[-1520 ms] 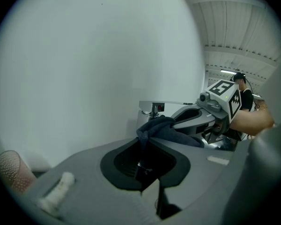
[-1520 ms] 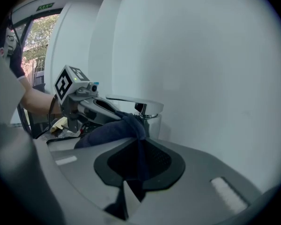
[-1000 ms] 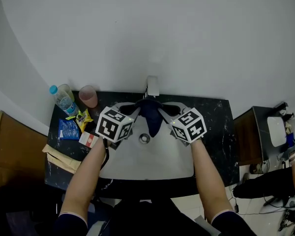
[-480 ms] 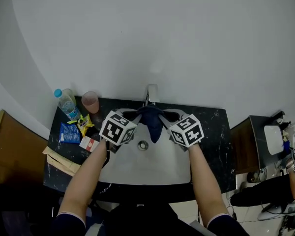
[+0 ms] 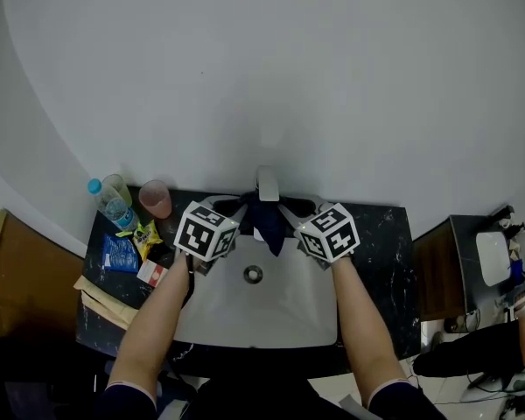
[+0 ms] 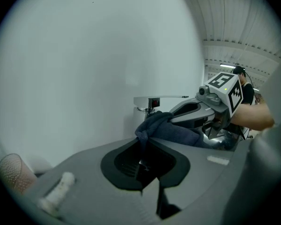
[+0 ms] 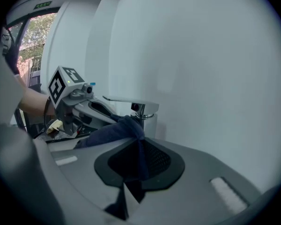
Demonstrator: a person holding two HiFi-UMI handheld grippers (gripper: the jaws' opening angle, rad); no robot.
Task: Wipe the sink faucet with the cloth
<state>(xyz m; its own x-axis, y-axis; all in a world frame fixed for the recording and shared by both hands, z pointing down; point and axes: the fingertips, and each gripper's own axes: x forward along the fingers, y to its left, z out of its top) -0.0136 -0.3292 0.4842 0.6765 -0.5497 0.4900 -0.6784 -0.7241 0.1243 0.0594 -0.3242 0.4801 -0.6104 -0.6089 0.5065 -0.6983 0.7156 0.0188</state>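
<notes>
Far left on the dark counter (image 5: 383, 234): water bottle (image 5: 112, 201), pink cup (image 5: 156, 199), a few packets (image 5: 122, 239), no part in the job.

Next, left gripper (image 5: 241, 206): jaws almost together, pinching the left end of the dark blue cloth (image 5: 267, 224).

Middle: cloth bunched against the faucet (image 5: 268, 183), just below its flat chrome top, a tail hanging toward the sink (image 5: 271, 311) above the drain (image 5: 253, 274).

Right: right gripper (image 5: 286, 206), jaws likewise clamped down on the other end, fabric running straight in between them.

Judged mid-wipe: cloth touching the faucet and held from both sides, set up for a back-and-forth rub across the body. Probably covered so far: only the band under the cloth. Likely left: flat top, spout tip, base, then cloth off and away.

Hard to make out:
- Whether the cloth loops fully behind the faucet or only presses on its front.
- Faucet base, hidden by fabric in the head view.
- No dirt or wet marks visible, so no telling how clean the faucet is.
- Packet print too small to read.
- Far right: side cabinet (image 5: 459, 252) with a white object (image 5: 493, 233), partly cut by the frame edge.
</notes>
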